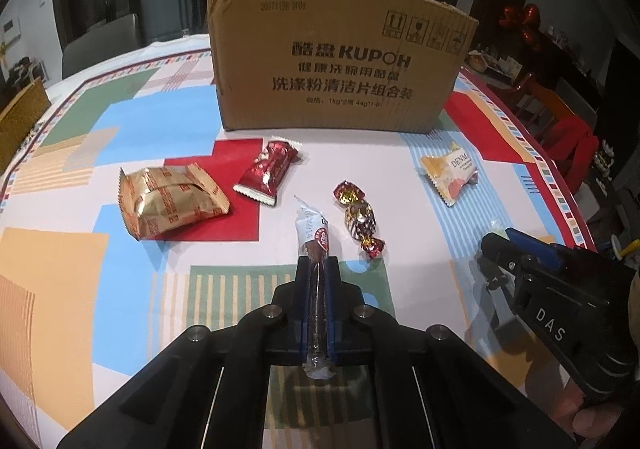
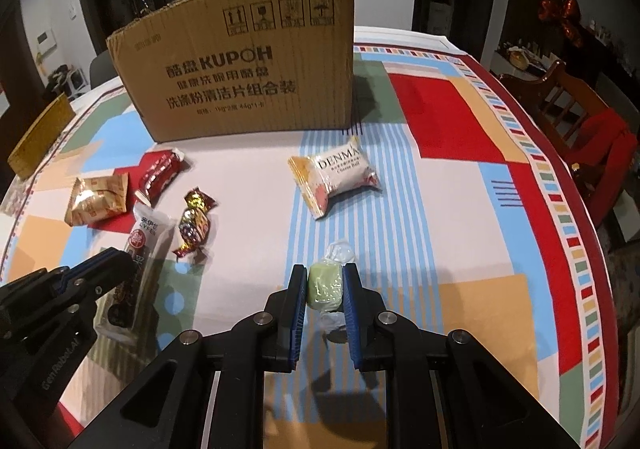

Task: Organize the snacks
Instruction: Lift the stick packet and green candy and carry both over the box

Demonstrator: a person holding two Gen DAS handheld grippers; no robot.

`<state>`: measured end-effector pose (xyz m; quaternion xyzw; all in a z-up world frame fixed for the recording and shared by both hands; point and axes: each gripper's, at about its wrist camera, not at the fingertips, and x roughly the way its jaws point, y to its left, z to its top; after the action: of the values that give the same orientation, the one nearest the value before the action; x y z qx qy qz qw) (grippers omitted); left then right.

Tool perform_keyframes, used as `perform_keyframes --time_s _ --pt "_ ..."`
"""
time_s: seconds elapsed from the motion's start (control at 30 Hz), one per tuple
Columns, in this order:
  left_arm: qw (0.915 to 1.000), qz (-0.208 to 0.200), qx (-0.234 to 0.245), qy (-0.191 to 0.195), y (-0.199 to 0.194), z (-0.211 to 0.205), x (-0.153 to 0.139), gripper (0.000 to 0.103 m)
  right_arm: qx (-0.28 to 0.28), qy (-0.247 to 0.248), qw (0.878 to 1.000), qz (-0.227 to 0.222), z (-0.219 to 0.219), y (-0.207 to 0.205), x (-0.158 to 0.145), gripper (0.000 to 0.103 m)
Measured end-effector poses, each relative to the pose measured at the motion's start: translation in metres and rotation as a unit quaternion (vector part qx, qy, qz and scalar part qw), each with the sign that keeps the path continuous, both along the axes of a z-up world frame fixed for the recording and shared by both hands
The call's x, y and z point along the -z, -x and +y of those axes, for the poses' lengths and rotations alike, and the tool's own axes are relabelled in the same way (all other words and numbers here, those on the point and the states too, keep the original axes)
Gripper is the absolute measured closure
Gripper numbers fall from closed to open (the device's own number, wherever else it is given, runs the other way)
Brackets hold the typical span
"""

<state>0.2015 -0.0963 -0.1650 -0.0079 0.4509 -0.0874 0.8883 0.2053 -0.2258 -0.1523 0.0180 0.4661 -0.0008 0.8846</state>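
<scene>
We count six wrapped snacks and one tall brown corrugated cardboard box, which stands at the far side of the table under a patchwork-coloured cloth.

In front of the box lie four loose snacks:
- one crinkled gold foil packet, toward the box's left corner;
- one red foil bar, beside the gold packet;
- one red-and-gold twist-wrapped candy, in front of the box's middle;
- one white-and-orange pillow pack, in front of the box's right corner.

The other two are gripped. The left claw is clenched on a long dark stick in a clear-and-white sleeve, whose printed end points toward the box. The right claw is clenched on a pale green candy in clear twist wrap, its blue pads pressing both sides.

To the right of the box, cloth lies bare up to the red-bordered table edge. A wooden chair with red fabric stands beyond that edge.

Only the right wrist view shows the green candy. The left wrist view shows the stick lengthwise between its own pads.
</scene>
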Motion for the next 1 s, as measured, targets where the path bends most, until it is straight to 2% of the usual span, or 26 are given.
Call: perform_keyframes --time_s 1.0 --pt "0.9973 -0.072 -0.010 -0.013 -0.022 0.012 -0.061 0.096 -0.005 -0.005 0.998 -0.066 0.009 -0.027 -0.060 0.084"
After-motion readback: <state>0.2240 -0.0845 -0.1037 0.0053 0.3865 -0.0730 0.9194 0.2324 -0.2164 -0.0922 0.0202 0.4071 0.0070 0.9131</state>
